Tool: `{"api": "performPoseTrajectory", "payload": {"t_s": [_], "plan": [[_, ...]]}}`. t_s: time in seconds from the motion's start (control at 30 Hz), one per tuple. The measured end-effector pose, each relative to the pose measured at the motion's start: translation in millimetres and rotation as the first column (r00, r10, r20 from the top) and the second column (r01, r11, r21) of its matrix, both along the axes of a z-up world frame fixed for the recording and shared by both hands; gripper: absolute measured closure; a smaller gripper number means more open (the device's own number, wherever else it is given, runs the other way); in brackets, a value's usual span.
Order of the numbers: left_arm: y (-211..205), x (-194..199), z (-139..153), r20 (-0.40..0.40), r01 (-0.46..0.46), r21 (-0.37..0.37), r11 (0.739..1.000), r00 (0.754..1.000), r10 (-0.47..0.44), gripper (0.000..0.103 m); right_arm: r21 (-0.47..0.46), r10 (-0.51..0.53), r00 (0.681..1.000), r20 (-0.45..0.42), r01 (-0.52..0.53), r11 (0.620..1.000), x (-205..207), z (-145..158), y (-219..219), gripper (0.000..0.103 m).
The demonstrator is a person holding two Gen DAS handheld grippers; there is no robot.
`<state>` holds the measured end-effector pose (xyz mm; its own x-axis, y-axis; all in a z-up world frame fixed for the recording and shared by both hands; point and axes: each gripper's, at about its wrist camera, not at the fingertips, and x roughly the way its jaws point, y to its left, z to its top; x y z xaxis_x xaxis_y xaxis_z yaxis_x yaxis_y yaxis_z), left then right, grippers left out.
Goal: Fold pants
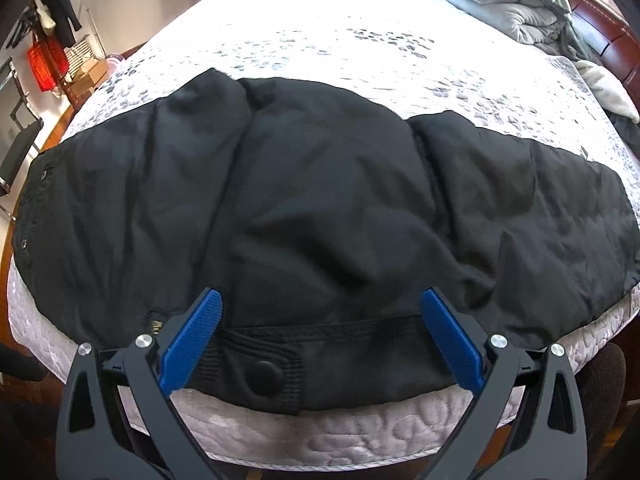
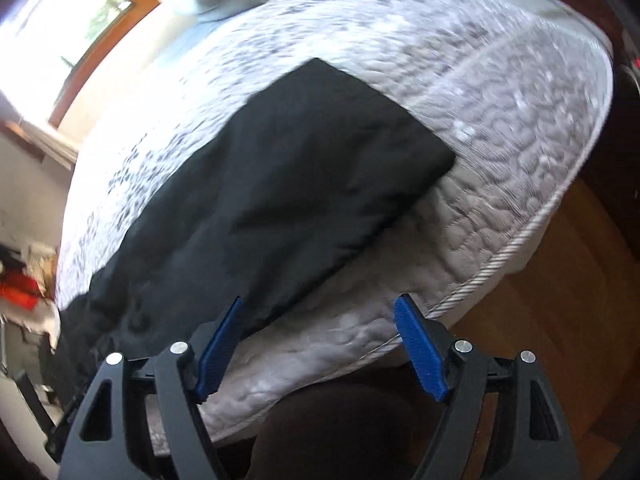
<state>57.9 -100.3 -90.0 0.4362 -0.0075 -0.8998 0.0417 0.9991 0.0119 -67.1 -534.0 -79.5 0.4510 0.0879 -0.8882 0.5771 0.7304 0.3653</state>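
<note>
Black pants (image 1: 320,200) lie spread across the near side of the bed, waistband with a round button (image 1: 262,374) at the mattress edge. My left gripper (image 1: 320,304) hovers open just above the waistband, its blue pads (image 1: 194,332) wide apart with nothing pressed between them. In the right wrist view, one pant leg (image 2: 288,184) runs diagonally toward the mattress corner, its hem end squared off. My right gripper (image 2: 320,312) is open over the quilted mattress edge beside the leg's lower border, and holds nothing.
The bed (image 1: 360,48) has a white and grey patterned quilt, with a grey bundled duvet (image 1: 508,4) near the headboard. Wooden floor (image 2: 552,304) shows beyond the mattress corner. A clothes rack and red crate (image 1: 44,64) stand at the far left. A window (image 2: 80,20) lies beyond the bed.
</note>
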Motion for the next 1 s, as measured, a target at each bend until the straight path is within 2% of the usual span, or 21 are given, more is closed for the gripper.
{"api": "performPoseTrajectory", "payload": {"t_s": [0.23, 0.37, 0.47, 0.63, 0.7, 0.73, 0.8, 0.87, 0.9, 1.0], "plan": [[-53, 3, 10, 0.012, 0.060, -0.027, 0.998, 0.998, -0.059, 0.003, 0.042, -0.019, 0.999, -0.034, 0.021, 0.999, 15, -26, -2, 0.025], [-91, 7, 9, 0.010, 0.098, -0.032, 0.995, 0.995, -0.098, 0.003, -0.012, 0.022, 0.998, -0.054, -0.023, 1.000, 32, -30, 7, 0.025], [-118, 8, 2, -0.008, 0.135, -0.021, 0.991, 0.991, -0.135, 0.003, -0.002, 0.002, 1.000, -0.023, -0.002, 1.000, 40, -31, 4, 0.026], [-132, 9, -7, -0.029, 0.152, -0.014, 0.988, 0.988, -0.153, 0.003, 0.073, -0.084, 0.996, 0.018, 0.083, 0.994, 48, -44, -27, 0.027], [-130, 10, -10, -0.035, 0.153, 0.004, 0.988, 0.988, -0.153, 0.003, 0.060, -0.055, 0.997, 0.049, 0.052, 0.997, 52, -40, -23, 0.044], [-129, 11, -12, -0.038, 0.150, 0.010, 0.989, 0.988, -0.150, 0.003, 0.046, -0.048, 0.998, 0.051, 0.045, 0.998, 54, -38, -22, 0.046], [-124, 13, -14, -0.041, 0.132, 0.017, 0.991, 0.990, -0.131, 0.003, 0.017, -0.045, 0.998, 0.052, 0.044, 0.999, 59, -36, -23, 0.070], [-119, 14, -13, -0.039, 0.114, 0.013, 0.993, 0.993, -0.113, 0.003, 0.018, -0.049, 0.996, 0.080, 0.048, 0.999, 62, -33, -28, 0.089], [-116, 14, -13, -0.038, 0.105, 0.011, 0.994, 0.994, -0.104, 0.003, 0.026, -0.045, 0.994, 0.104, 0.043, 0.999, 61, -29, -30, 0.094], [-112, 15, -15, -0.042, 0.087, 0.030, 0.996, 0.995, -0.085, 0.003, -0.027, -0.002, 0.989, 0.145, 0.006, 1.000, 61, -14, -26, 0.097]]}}
